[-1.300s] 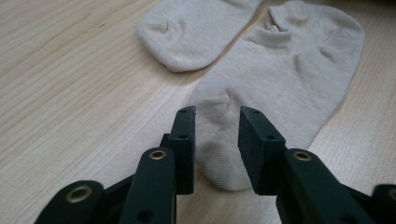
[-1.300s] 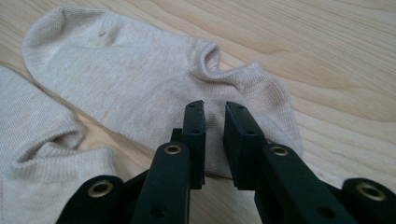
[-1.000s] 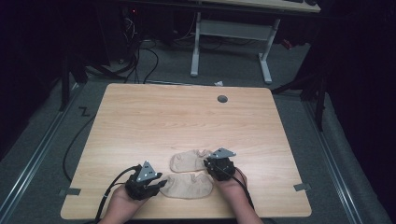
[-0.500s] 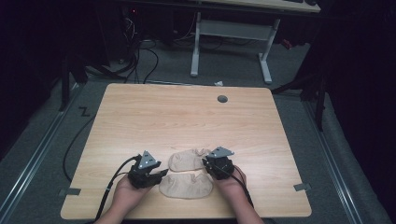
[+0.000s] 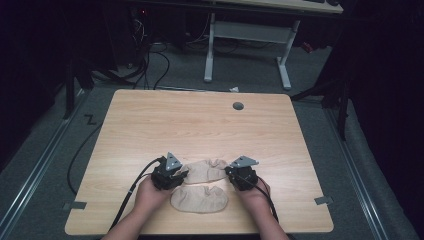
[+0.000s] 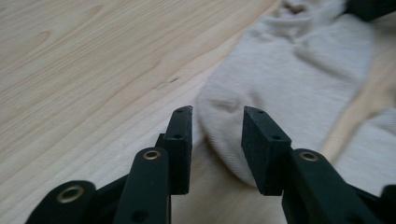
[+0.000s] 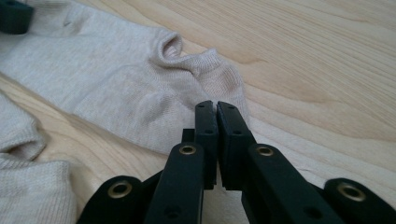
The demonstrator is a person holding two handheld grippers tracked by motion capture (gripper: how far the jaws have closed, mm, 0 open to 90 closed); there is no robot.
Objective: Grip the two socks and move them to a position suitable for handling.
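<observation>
Near the surface's [image 5: 150, 130] front edge: left claw [image 6: 217, 135] closing, apart around far sock's [image 5: 205, 170] toe; right claw [image 7: 215, 116] clamped on its cuff.

From above we see the wooden table [image 5: 200, 125] evenly lit by soft overhead light, while the floor and the room around it sink into near black. Shadows under the hands are faint and short, and there is no glare on the wood. That picture is slightly soft and grainy. In the two gripper views the light is brighter and warmer. There the upper sock [image 6: 299, 79] blurs toward the far end, the near black jaws are a little out of focus, and the wood grain stays fairly crisp.
</observation>
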